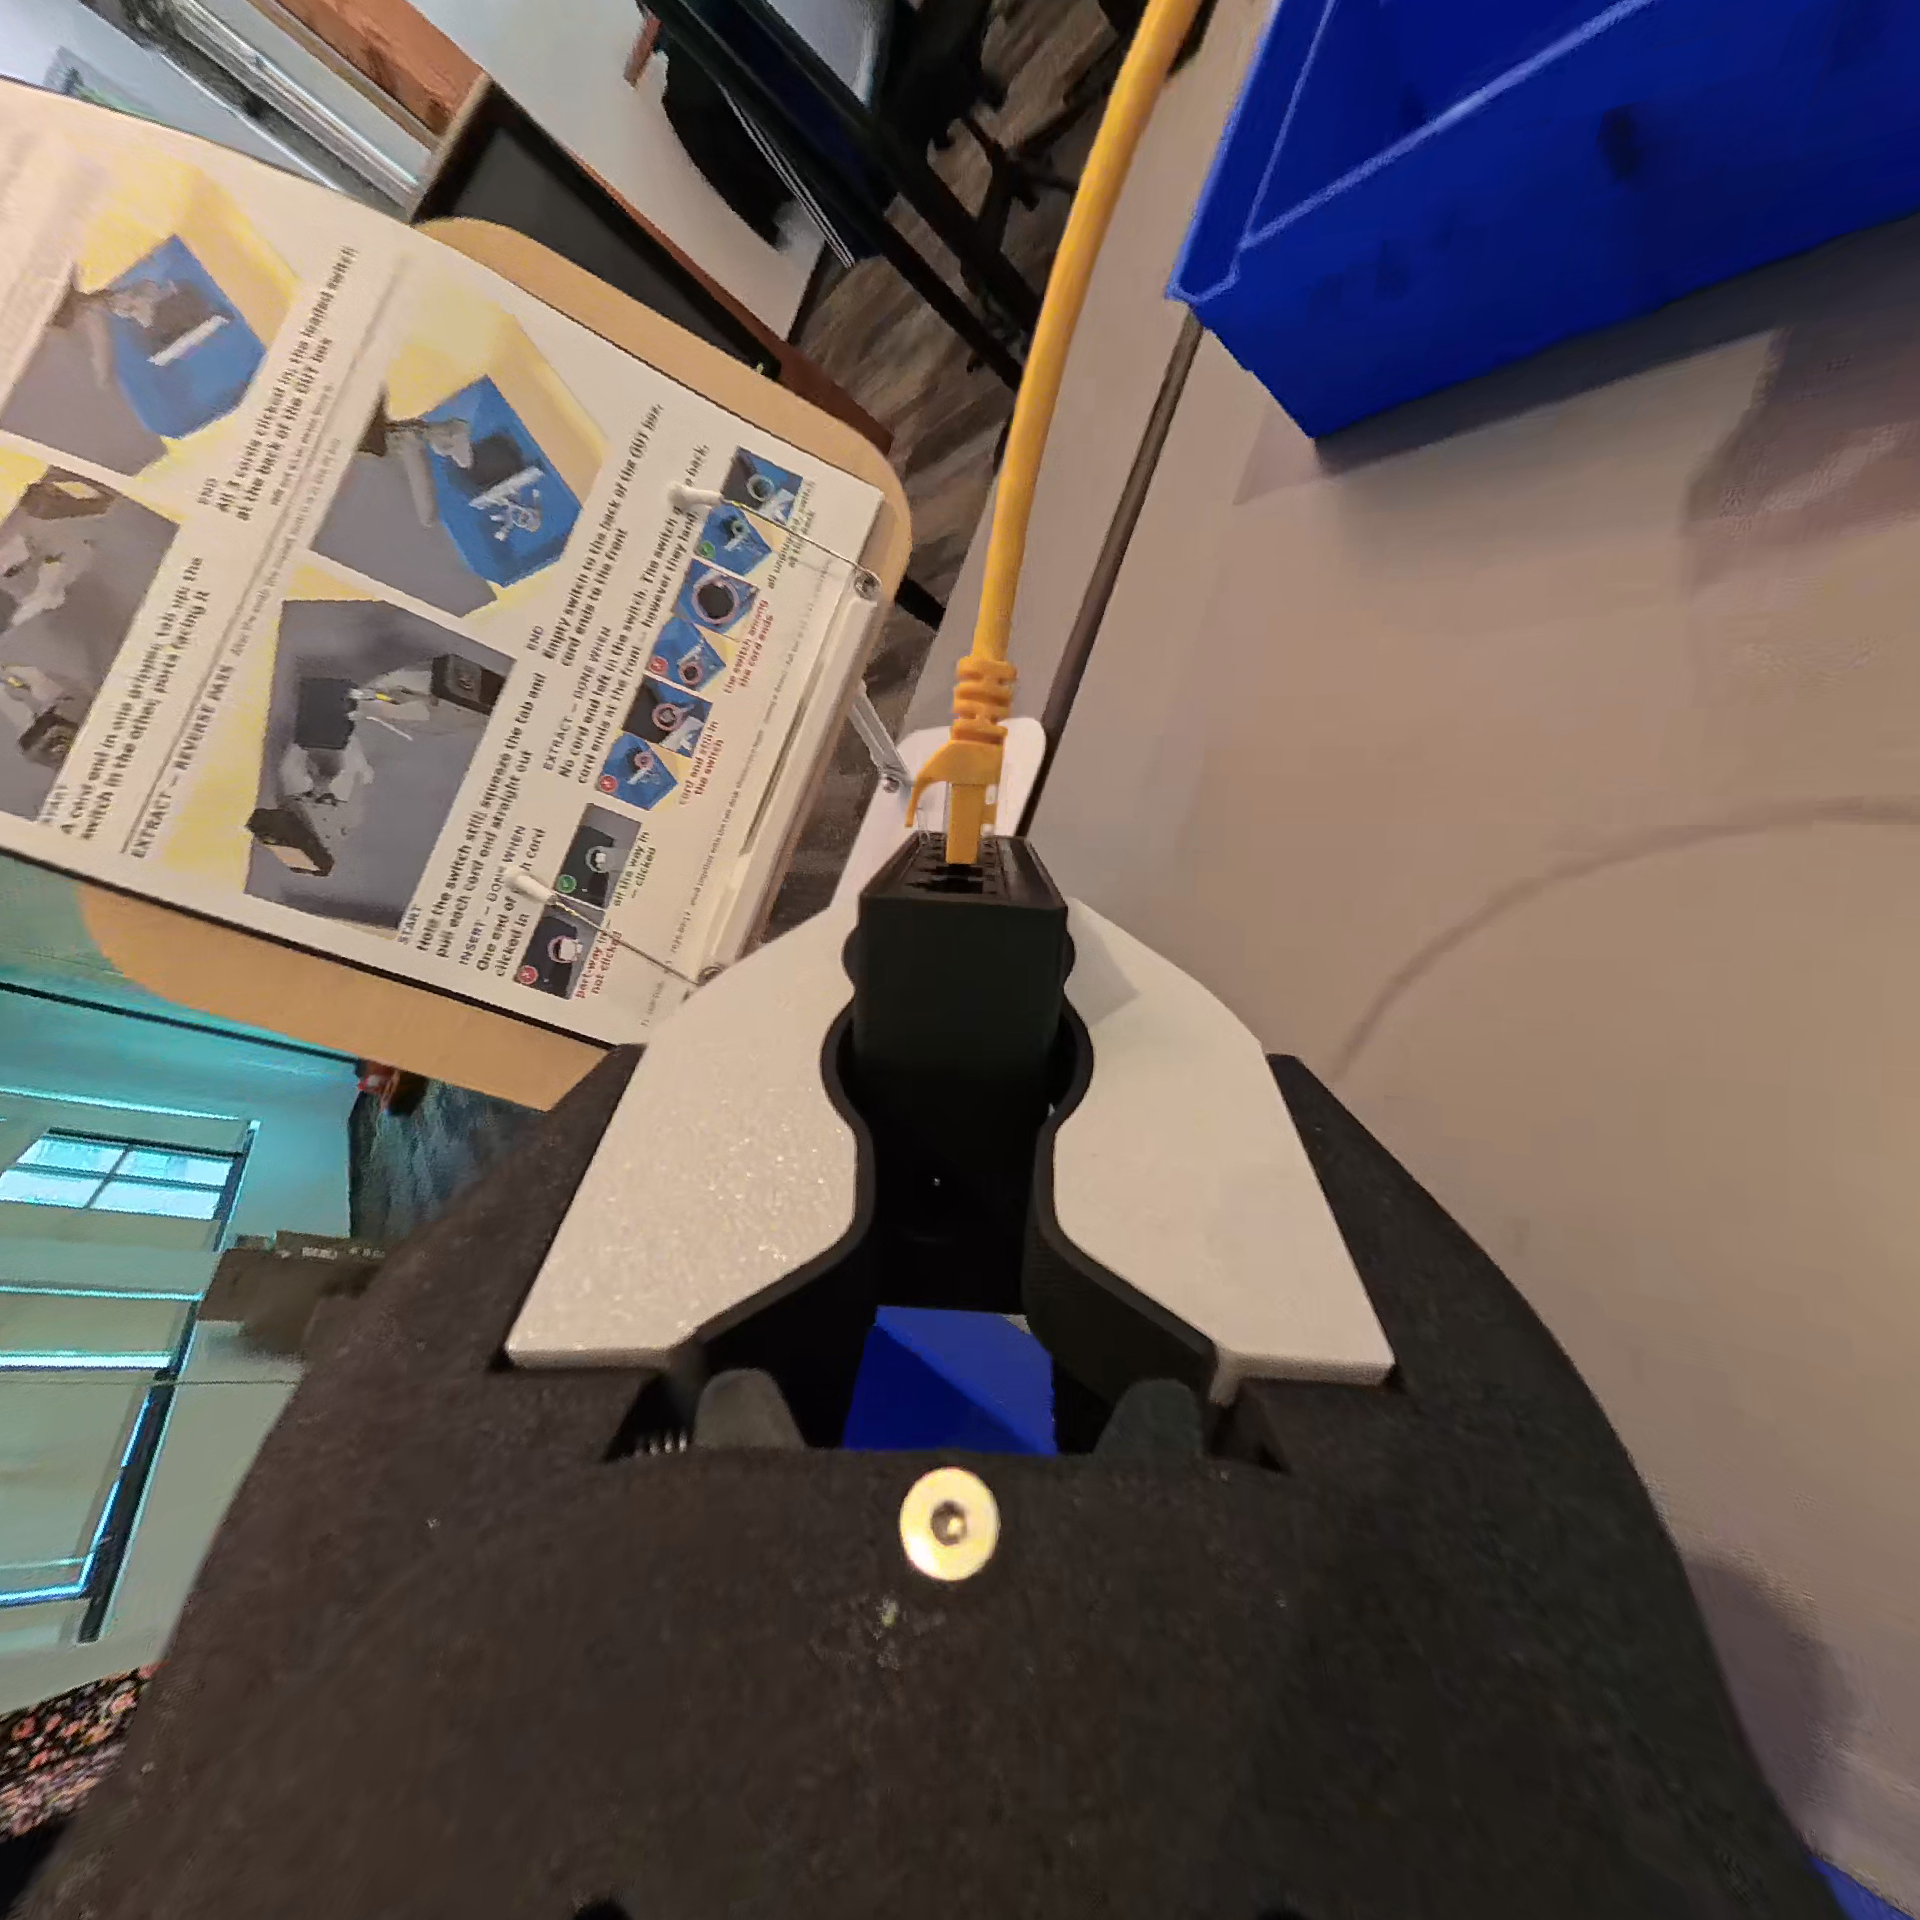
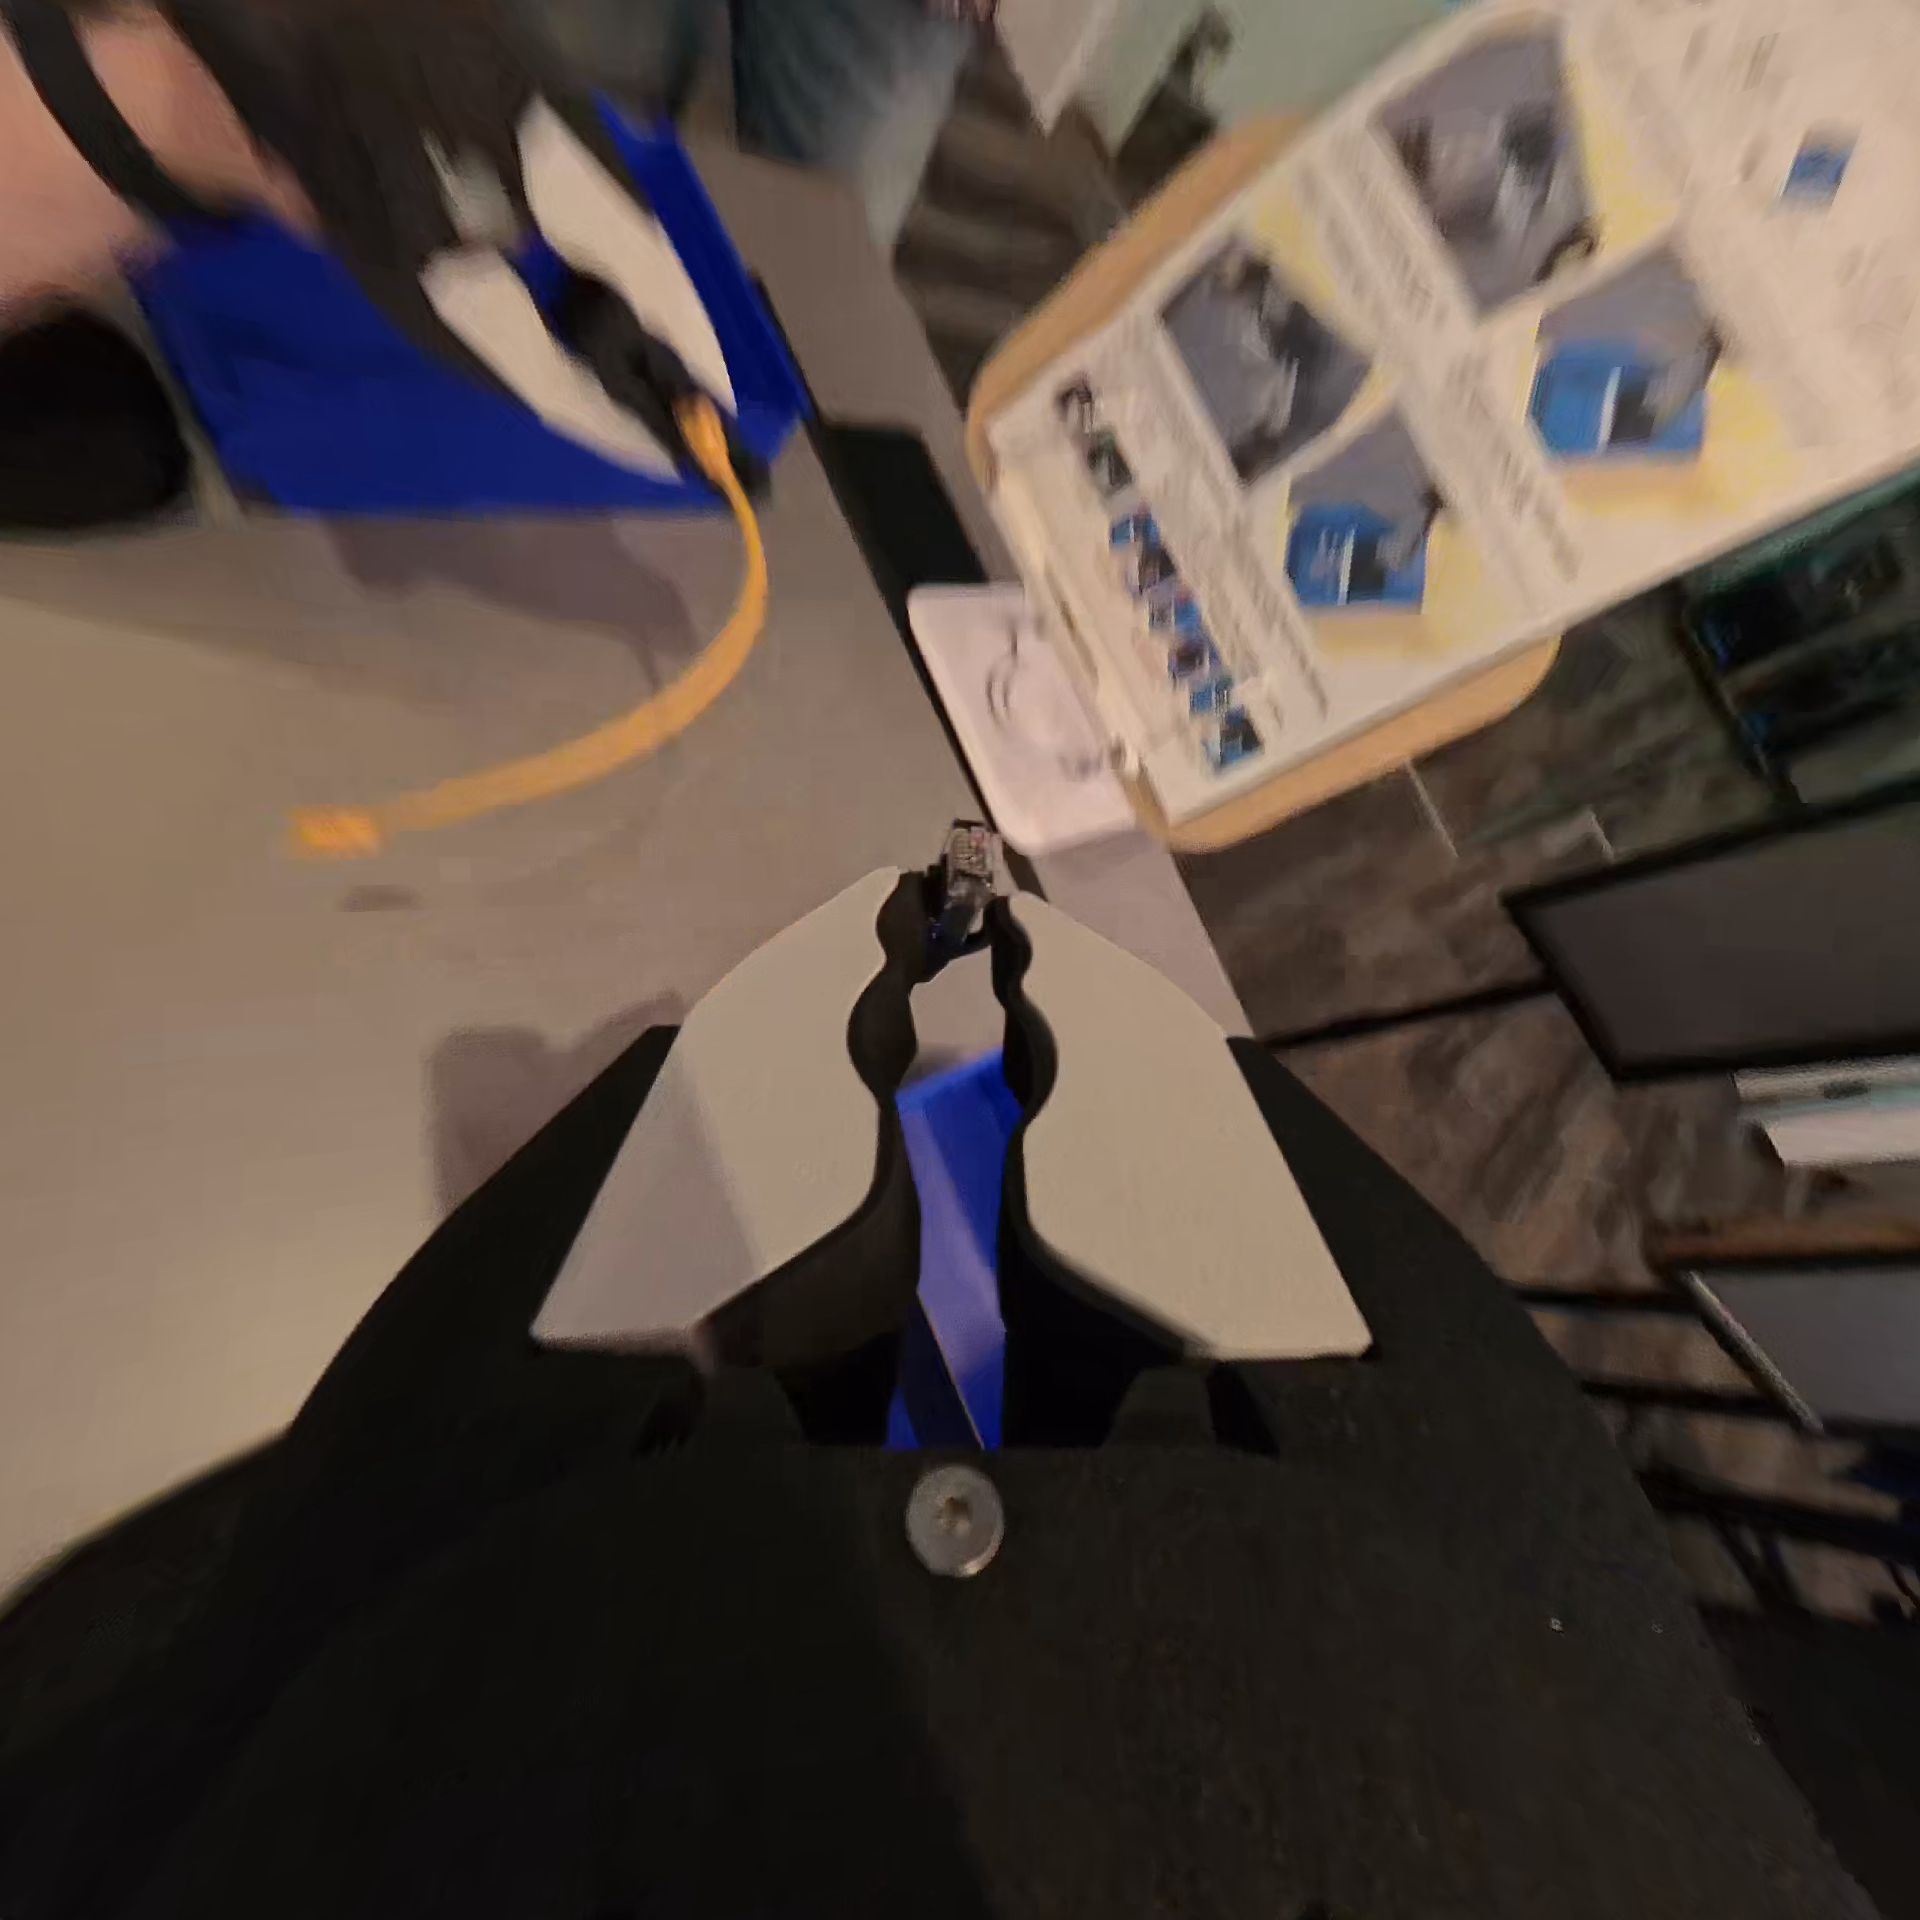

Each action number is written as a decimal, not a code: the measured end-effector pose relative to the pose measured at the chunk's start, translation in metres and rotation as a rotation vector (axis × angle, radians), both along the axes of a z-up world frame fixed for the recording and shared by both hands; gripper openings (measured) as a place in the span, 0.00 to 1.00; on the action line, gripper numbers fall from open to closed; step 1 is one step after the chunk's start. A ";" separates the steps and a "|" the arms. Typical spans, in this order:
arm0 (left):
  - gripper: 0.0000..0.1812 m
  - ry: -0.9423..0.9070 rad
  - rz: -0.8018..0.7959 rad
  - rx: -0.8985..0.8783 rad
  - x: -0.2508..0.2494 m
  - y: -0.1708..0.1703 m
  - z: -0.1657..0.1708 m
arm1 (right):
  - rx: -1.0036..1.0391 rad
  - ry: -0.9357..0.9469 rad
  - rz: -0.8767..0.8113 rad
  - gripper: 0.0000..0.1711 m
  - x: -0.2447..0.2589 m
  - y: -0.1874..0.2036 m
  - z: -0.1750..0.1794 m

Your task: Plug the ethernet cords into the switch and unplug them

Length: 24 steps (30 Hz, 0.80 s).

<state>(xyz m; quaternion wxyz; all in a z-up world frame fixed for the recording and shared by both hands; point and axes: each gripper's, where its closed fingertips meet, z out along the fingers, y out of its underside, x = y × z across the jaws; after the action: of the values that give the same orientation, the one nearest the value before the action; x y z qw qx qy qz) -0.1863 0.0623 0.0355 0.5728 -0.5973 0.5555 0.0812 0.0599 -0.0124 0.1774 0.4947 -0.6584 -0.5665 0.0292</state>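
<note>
My left gripper [image 1: 961, 935] is shut on the black switch [image 1: 961, 966] and holds it with the port face pointing away. A yellow ethernet cord [image 1: 1049, 416] is plugged into one port by its yellow plug [image 1: 964, 774] and runs up out of view. My right gripper [image 2: 951, 904] is shut on the clear plug [image 2: 964, 862] of a blue cord [image 2: 951, 1226], which hangs down between the fingers. In the blurred right wrist view the left gripper [image 2: 603, 301] with the switch shows at top left, and the yellow cord [image 2: 623, 727] curves across the table to its free end [image 2: 332, 831].
A blue bin [image 1: 1558, 187] stands on the grey table [image 1: 1558, 831] to the right; it also shows in the right wrist view [image 2: 343, 416]. An instruction sheet on a wooden board [image 1: 395, 623] stands on a white stand [image 2: 1029, 748] at the table edge. Beyond it are floor and dark furniture. The grippers' ends are close to 30 centimetres from one another.
</note>
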 end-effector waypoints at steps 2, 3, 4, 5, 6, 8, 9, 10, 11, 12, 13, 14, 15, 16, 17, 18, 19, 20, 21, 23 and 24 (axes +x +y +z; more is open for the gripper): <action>0.16 -0.035 -0.006 0.016 -0.003 -0.004 0.011 | -0.012 -0.118 -0.049 0.07 0.031 0.015 -0.036; 0.16 -0.050 -0.009 0.023 -0.005 -0.006 0.016 | -0.034 -0.191 -0.066 0.07 0.046 0.020 -0.059; 0.16 -0.063 -0.013 0.029 -0.006 -0.008 0.020 | -0.067 -0.251 -0.050 0.07 0.058 0.021 -0.083; 0.16 -0.074 -0.018 0.035 -0.007 -0.010 0.024 | -0.108 -0.290 -0.018 0.07 0.065 0.020 -0.105; 0.16 -0.083 -0.024 0.042 -0.008 -0.012 0.028 | -0.134 -0.336 -0.022 0.07 0.075 0.023 -0.126; 0.16 -0.100 -0.028 0.049 -0.010 -0.014 0.033 | -0.191 -0.434 -0.001 0.07 0.090 0.025 -0.162; 0.16 -0.105 -0.028 0.052 -0.011 -0.015 0.035 | -0.203 -0.494 0.008 0.07 0.098 0.027 -0.177; 0.16 -0.107 -0.029 0.054 -0.012 -0.016 0.036 | -0.209 -0.561 0.011 0.07 0.106 0.030 -0.190; 0.16 -0.107 -0.031 0.055 -0.012 -0.017 0.037 | -0.203 -0.642 0.016 0.07 0.113 0.033 -0.202; 0.16 -0.107 -0.031 0.058 -0.013 -0.017 0.037 | -0.203 -0.691 0.036 0.07 0.116 0.034 -0.213; 0.16 -0.109 -0.032 0.058 -0.013 -0.018 0.038 | -0.227 -0.716 0.052 0.06 0.116 0.033 -0.223; 0.16 -0.110 -0.035 0.058 -0.012 -0.019 0.039 | -0.263 -0.732 0.064 0.07 0.114 0.032 -0.233; 0.16 -0.111 -0.041 0.059 -0.010 -0.020 0.039 | -0.285 -0.738 0.073 0.07 0.113 0.032 -0.242; 0.16 -0.111 -0.047 0.057 -0.008 -0.021 0.039 | -0.303 -0.740 0.076 0.07 0.111 0.033 -0.250; 0.16 -0.111 -0.054 0.056 -0.006 -0.022 0.039 | -0.324 -0.723 0.082 0.07 0.108 0.034 -0.257; 0.16 -0.111 -0.062 0.057 -0.004 -0.023 0.038 | -0.341 -0.707 0.082 0.07 0.105 0.035 -0.262; 0.16 -0.113 -0.072 0.053 -0.001 -0.024 0.038 | -0.355 -0.694 0.080 0.07 0.102 0.036 -0.268; 0.16 -0.114 -0.082 0.050 0.002 -0.025 0.037 | -0.373 -0.679 0.081 0.07 0.099 0.036 -0.274; 0.16 -0.115 -0.092 0.049 0.005 -0.026 0.037 | -0.390 -0.664 0.082 0.08 0.097 0.035 -0.279; 0.16 -0.122 -0.123 0.045 0.011 -0.029 0.035 | -0.415 -0.623 0.083 0.10 0.092 0.033 -0.288; 0.16 -0.128 -0.141 0.038 0.015 -0.031 0.034 | -0.418 -0.594 0.081 0.13 0.090 0.033 -0.289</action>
<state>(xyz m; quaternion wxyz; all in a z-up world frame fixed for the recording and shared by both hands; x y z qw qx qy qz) -0.1715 0.0317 0.0695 0.6225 -0.5497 0.5569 0.0127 0.1494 0.0205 -0.1112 0.1617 -0.7020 -0.6930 -0.0285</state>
